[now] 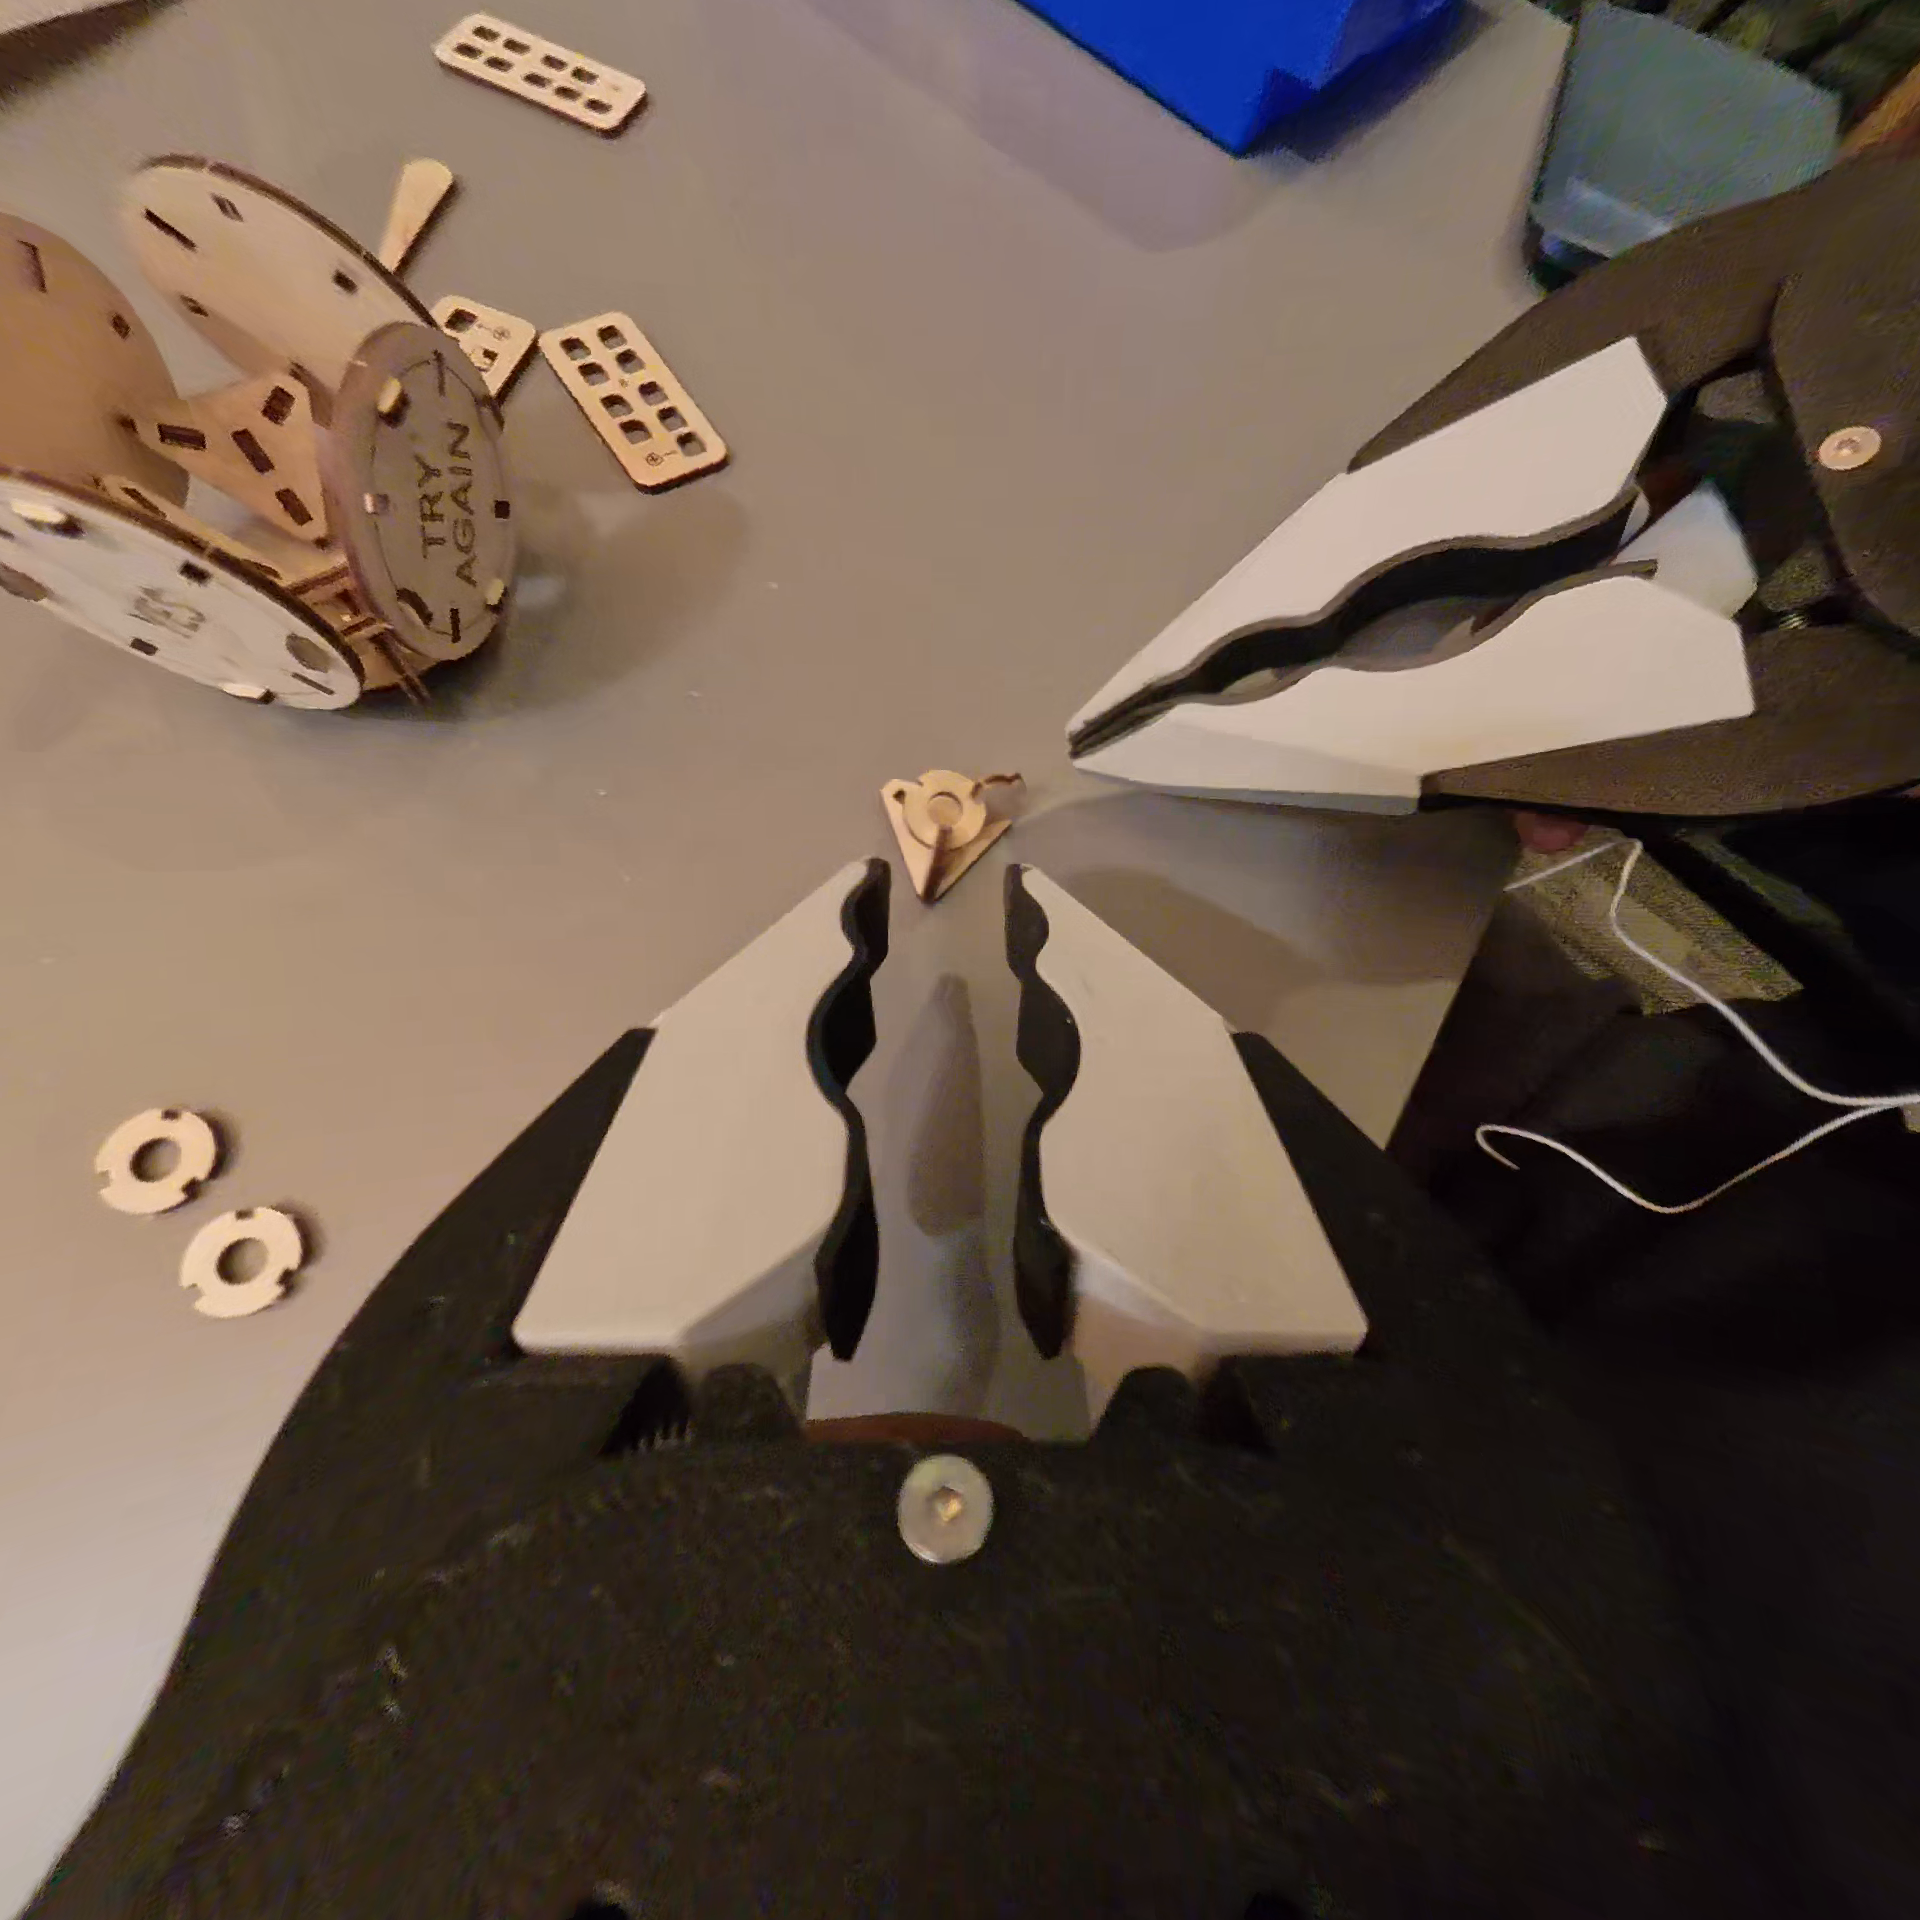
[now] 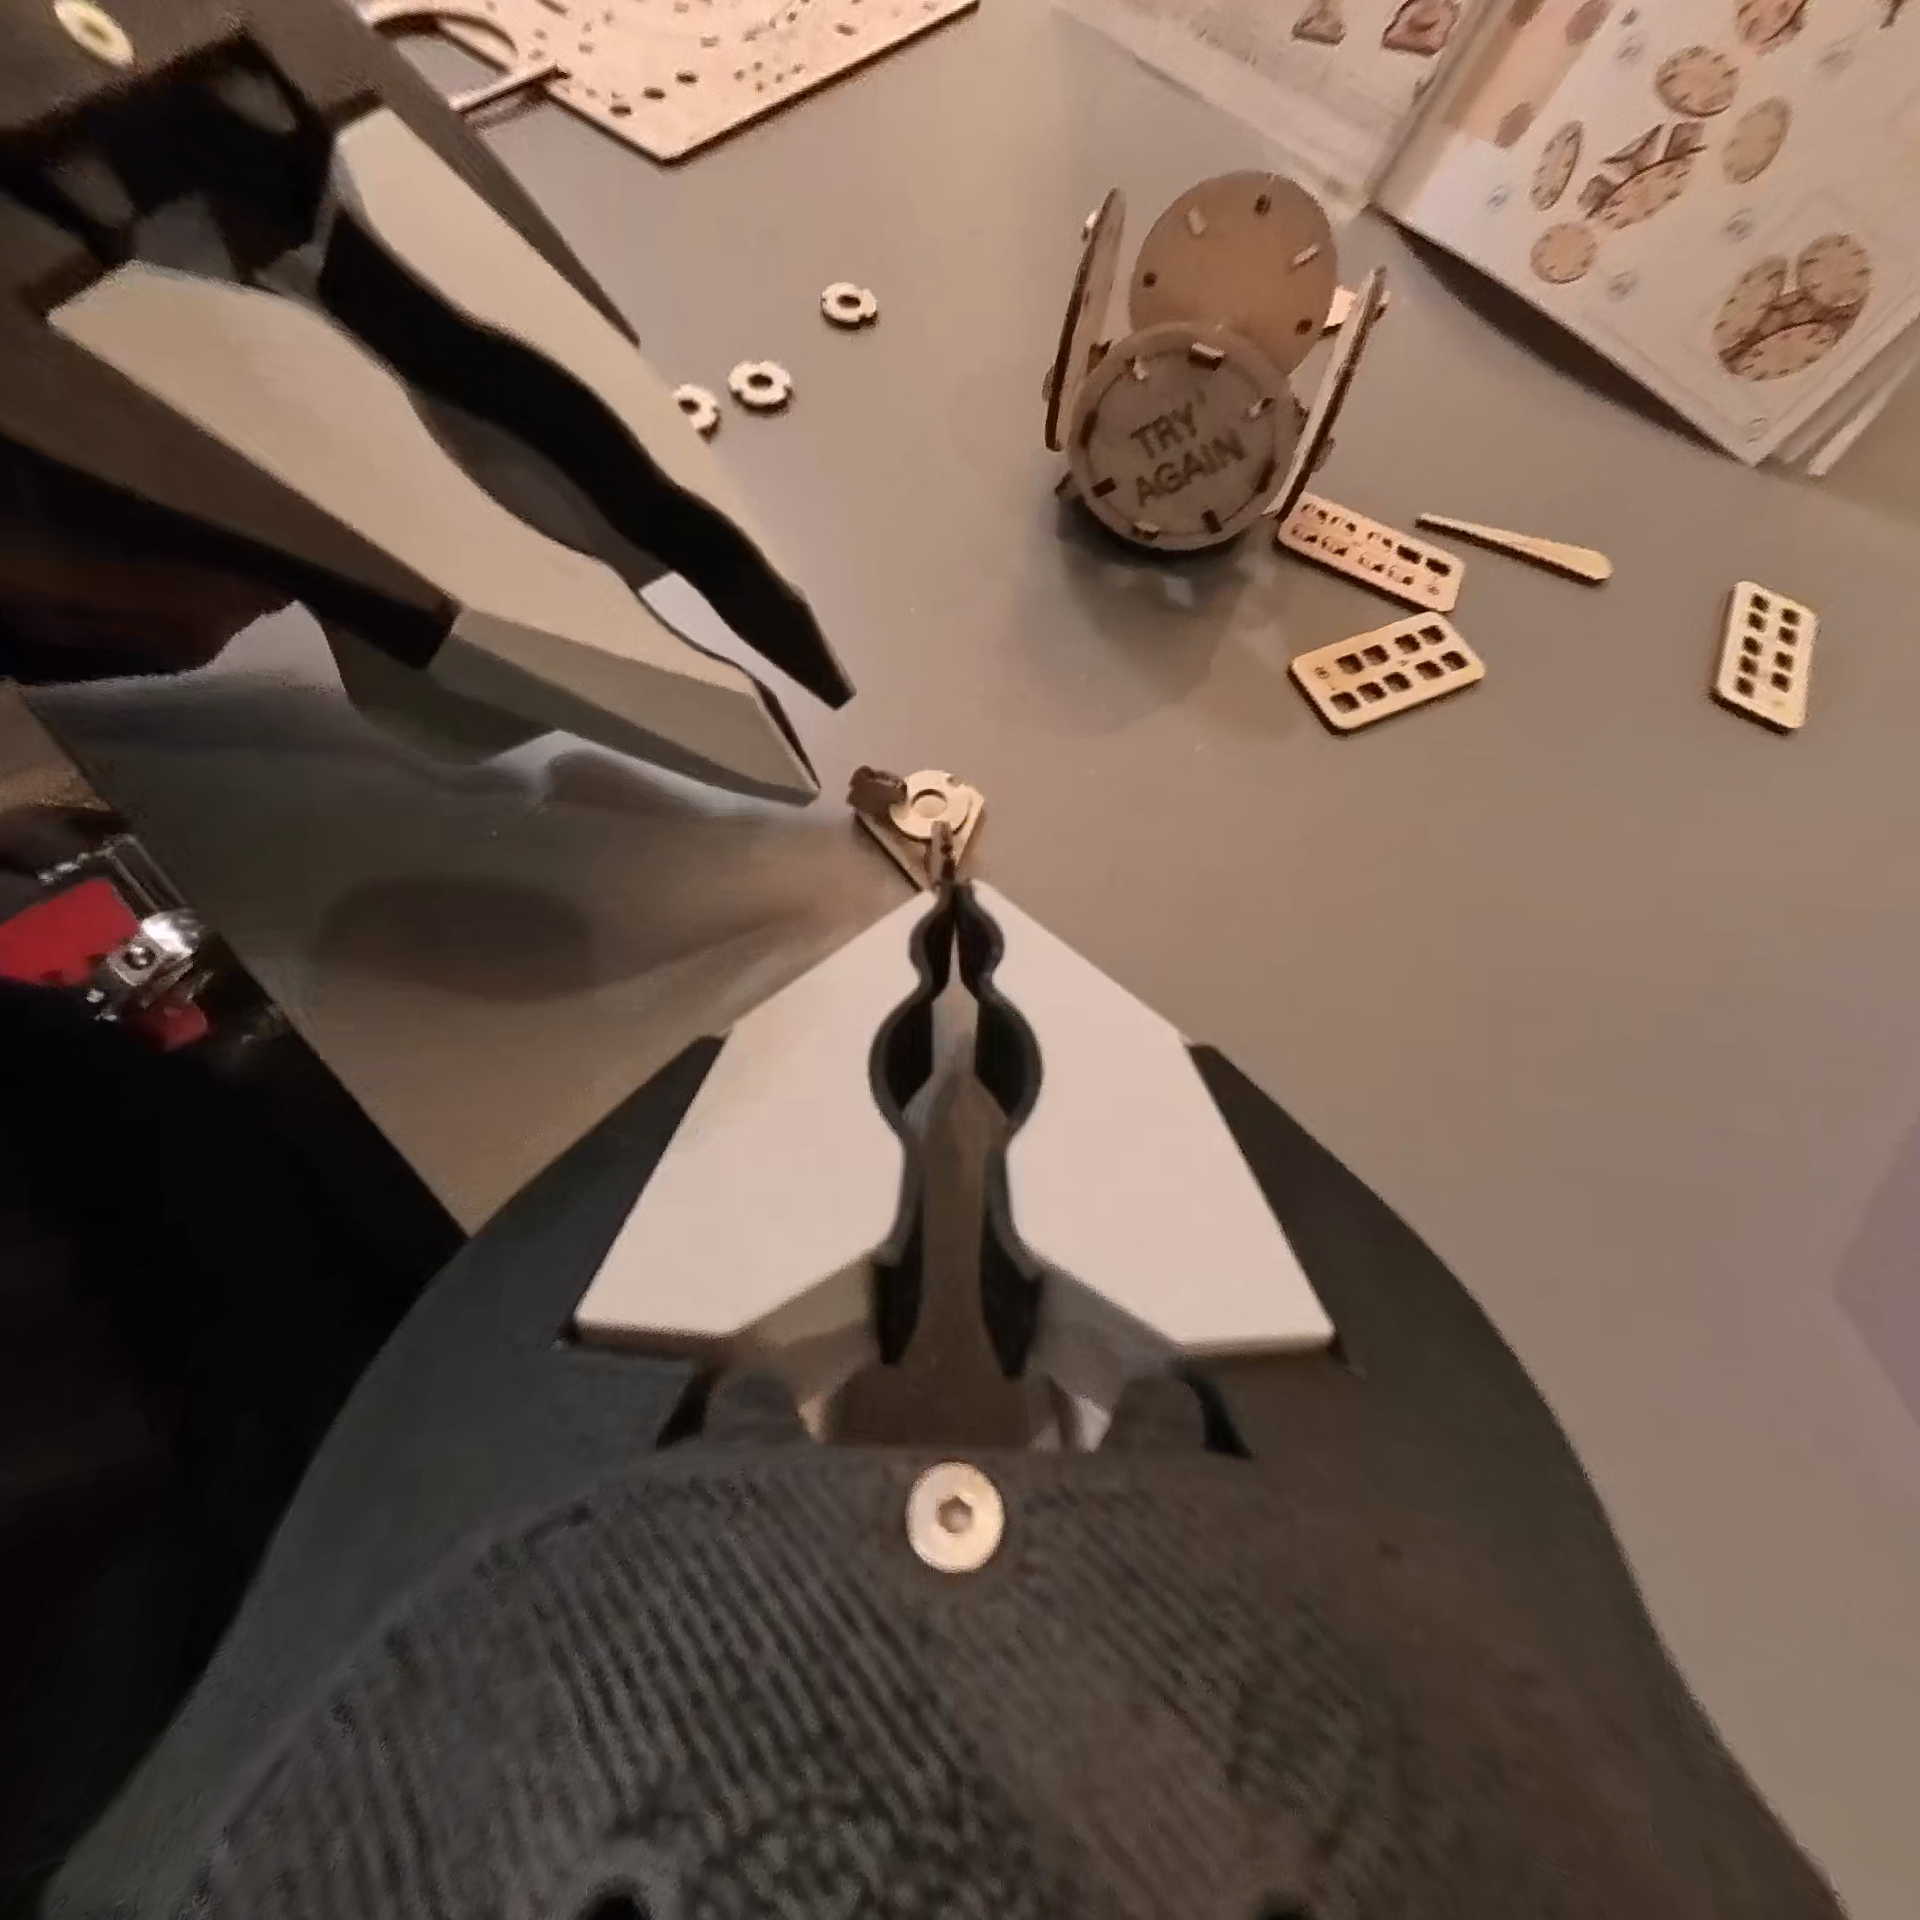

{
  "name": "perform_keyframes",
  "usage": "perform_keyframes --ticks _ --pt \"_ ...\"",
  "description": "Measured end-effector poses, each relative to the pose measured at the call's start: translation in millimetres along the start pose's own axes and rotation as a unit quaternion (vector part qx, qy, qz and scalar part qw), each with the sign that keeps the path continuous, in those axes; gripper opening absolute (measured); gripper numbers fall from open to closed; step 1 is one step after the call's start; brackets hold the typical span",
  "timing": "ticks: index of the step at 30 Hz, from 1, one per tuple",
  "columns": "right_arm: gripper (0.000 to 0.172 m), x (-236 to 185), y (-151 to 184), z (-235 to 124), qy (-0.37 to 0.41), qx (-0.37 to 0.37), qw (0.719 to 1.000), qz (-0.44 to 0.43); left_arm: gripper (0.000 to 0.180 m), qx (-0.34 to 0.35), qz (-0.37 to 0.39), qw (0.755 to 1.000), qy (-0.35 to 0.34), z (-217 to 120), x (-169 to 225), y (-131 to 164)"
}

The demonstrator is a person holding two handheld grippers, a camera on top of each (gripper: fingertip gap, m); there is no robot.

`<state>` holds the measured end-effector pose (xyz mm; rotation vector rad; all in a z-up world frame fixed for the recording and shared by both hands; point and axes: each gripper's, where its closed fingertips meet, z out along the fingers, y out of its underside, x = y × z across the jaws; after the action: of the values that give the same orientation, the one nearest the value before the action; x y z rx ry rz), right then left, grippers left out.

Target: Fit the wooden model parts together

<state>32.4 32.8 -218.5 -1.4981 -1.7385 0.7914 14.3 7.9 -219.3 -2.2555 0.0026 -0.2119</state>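
Landmark: the small triangular wooden piece (image 1: 948, 826) lying flat on the grey tabletop (image 1: 831, 416), a ring-shaped part on top of it.

Far left of the triangular piece, two loose wooden rings (image 1: 158, 1160) lie nearer the camera. Beyond them stands a wooden model of round discs (image 1: 260, 488), one lettered disc facing out. Just right of the model lie slotted wooden plates (image 1: 634, 400) and a slim wooden stick (image 1: 414, 208).

Directly below the triangular piece in the left wrist view, the left gripper (image 1: 948, 883) is partly open. Its fingertips flank the piece's near corner, with a gap on each side, and hold nothing.

Right of the triangular piece, the right gripper (image 1: 1075, 732) has its fingertips pressed together. In the left wrist view its tips stand just clear of the piece. In the right wrist view, the right gripper (image 2: 948, 896) points at a thin upright tab on the piece; whether it touches the tab cannot be told.

Far upper right, a blue box (image 1: 1226, 62) sits at the tabletop's edge.
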Motion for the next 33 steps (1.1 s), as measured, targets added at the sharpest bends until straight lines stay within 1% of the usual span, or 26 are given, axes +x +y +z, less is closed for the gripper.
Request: perform_keyframes --ticks 2,4,8,10,13,15,20,25,33 --pt "0.001 6 2 6 0.005 -0.006 1.000 0.004 0.020 -0.007 0.008 1.000 -0.009 4 -6 1" --pt "0.002 3 4 9 -0.018 -0.016 1.000 0.010 0.021 -0.014 0.016 1.000 -0.008 8 -8 3" --pt "0.005 3 0 12 -0.052 -0.010 0.998 0.023 0.020 -0.035 0.014 0.999 0.021 17 -4 10" --pt "0.006 3 -1 13 -0.066 -0.008 0.997 0.030 0.016 -0.045 0.009 0.998 0.036 18 -2 12" --pt "0.009 1 -1 14 -0.084 -0.009 0.996 0.033 0.001 -0.036 0.007 0.999 0.039 17 -4 9" --pt "0.010 1 -2 14 -0.088 -0.010 0.996 0.029 0.001 -0.031 0.002 0.999 0.039 17 -7 7" --pt "0.011 1 -4 15 -0.089 -0.004 0.996 0.028 0.000 -0.015 -0.012 0.999 0.046 14 -10 3" --pt "0.011 31 8 14 -0.019 -0.025 0.999 0.018 0.000 0.000 -0.021 0.998 0.055 14 -14 -5" --pt "0.009 34 -6 5 -0.028 0.024 0.998 0.058 0.000 0.014 -0.019 0.998 0.059 17 -23 -15"
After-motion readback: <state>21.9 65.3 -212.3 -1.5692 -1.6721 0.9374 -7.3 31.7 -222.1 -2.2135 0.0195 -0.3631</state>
